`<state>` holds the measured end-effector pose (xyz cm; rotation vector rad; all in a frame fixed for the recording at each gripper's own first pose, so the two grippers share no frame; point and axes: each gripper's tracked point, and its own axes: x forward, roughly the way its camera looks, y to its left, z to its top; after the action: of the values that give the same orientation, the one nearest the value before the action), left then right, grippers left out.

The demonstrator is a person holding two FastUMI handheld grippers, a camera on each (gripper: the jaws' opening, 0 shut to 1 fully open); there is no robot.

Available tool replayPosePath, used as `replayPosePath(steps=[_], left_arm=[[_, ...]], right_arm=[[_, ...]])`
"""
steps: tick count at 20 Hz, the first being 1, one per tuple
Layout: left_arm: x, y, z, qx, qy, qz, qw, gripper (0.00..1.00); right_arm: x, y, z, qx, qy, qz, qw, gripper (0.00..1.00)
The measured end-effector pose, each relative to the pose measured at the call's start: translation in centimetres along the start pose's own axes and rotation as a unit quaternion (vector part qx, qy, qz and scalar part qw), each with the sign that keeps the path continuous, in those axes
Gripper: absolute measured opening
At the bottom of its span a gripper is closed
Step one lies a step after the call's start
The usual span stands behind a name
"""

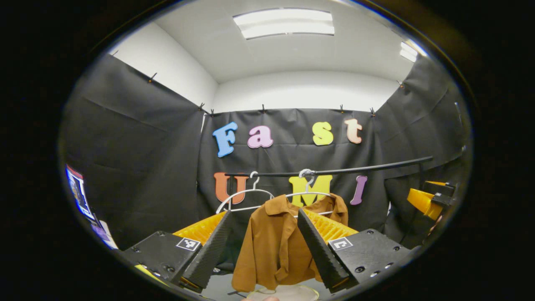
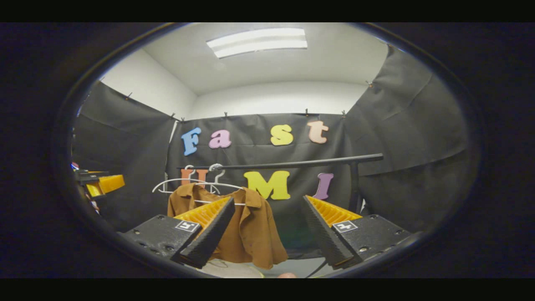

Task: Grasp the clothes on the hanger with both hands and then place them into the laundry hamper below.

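Brown shirt (image 1: 273, 246) hangs on white hanger (image 1: 308, 193) from black rail (image 1: 334, 170), 2nd hanger (image 1: 244, 196) bare beside it. I see left gripper (image 1: 265, 246) and right gripper (image 2: 265, 234) both spread, short of cloth, open air around. Pale hamper rim (image 1: 288, 292) below; contents hidden.

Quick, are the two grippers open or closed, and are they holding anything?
Left gripper: open, holding nothing, brown shirt hangs ahead.
Right gripper: open, holding nothing.

one brown shirt (image 1: 276, 242), two white hangers (image 1: 244, 196), one black rail (image 1: 334, 170), two ceiling lights (image 1: 284, 23).
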<state>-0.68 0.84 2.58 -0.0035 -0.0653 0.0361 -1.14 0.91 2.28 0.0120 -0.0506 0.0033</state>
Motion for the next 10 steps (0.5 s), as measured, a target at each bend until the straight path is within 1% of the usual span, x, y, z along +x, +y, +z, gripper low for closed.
replayPosePath(steps=[3, 7, 8, 9, 10], left_arm=[[0.2, -0.5, -0.9, -0.002, 0.016, -0.001, 1.0, 1.0], [0.7, -2.1, -2.5, 0.001, 0.036, -0.011, 0.999, 1.0], [0.9, -2.6, -2.9, 0.002, 0.038, -0.013, 0.999, 0.96], [1.0, -3.1, -3.3, 0.003, 0.042, -0.016, 0.999, 1.0], [1.2, -3.7, -3.6, 0.005, 0.044, -0.018, 0.999, 1.0]], right_arm=[[0.6, -0.3, -1.7, 0.012, 0.024, -0.001, 1.0, 1.0], [2.1, 0.0, -4.7, 0.032, 0.063, 0.013, 0.997, 1.0], [2.6, 0.1, -5.2, 0.035, 0.071, 0.018, 0.997, 1.0], [3.2, 0.1, -5.9, 0.036, 0.079, 0.022, 0.996, 1.0], [3.8, 0.2, -6.7, 0.036, 0.087, 0.028, 0.995, 1.0]])
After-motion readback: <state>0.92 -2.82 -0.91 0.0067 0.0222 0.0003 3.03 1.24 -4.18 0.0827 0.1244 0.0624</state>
